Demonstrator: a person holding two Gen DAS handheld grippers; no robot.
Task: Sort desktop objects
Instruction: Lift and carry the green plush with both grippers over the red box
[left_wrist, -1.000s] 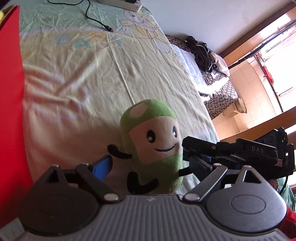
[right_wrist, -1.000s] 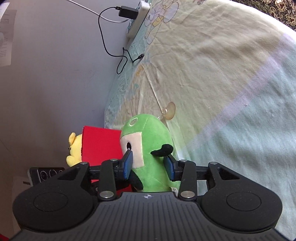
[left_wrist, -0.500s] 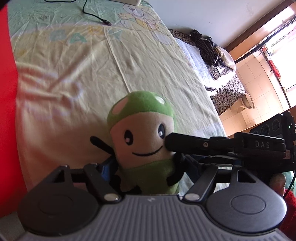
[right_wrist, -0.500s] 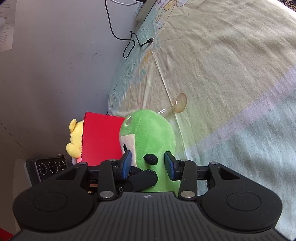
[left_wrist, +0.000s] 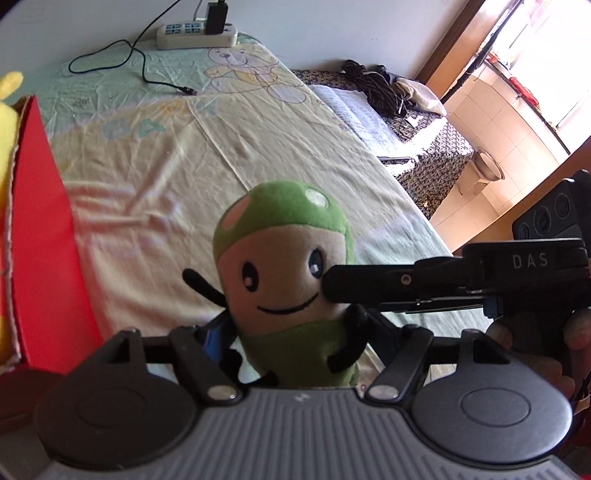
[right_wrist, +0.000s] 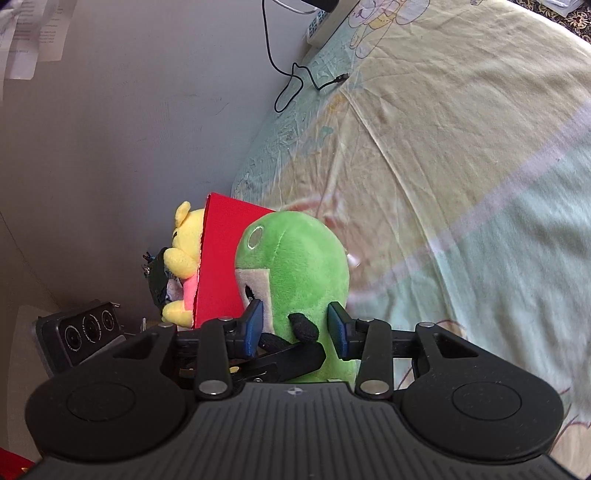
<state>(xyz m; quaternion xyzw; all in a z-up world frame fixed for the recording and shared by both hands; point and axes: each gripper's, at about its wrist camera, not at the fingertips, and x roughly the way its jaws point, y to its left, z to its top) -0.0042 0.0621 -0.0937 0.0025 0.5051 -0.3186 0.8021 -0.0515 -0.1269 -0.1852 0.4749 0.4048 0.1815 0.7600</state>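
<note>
A green plush toy (left_wrist: 284, 266) with a beige smiling face stands upright between the fingers of my left gripper (left_wrist: 291, 332), which presses on its lower body. In the right wrist view the same green plush toy (right_wrist: 299, 266) sits between the blue pads (right_wrist: 255, 325) of my right gripper (right_wrist: 295, 325), also shut on it. One black finger (left_wrist: 388, 284) of the right gripper crosses the toy's cheek. A finger (right_wrist: 295, 360) of the left gripper reaches across the toy's base. A red box (left_wrist: 40, 240) stands just left of the toy.
A yellow plush (right_wrist: 184, 240) sits in the red box (right_wrist: 225, 266) against the grey wall. The pale cartoon-print sheet (left_wrist: 155, 158) spreads behind. A power strip (left_wrist: 195, 33) and a black cable (left_wrist: 147, 70) lie at its far end. Beyond the sheet's right edge is a dark patterned seat (left_wrist: 424, 122).
The left gripper's fingers have come in from wide apart and shut on the green toy. The right gripper has kept its hold. Both views have shifted and the red box now shows its rim.
</note>
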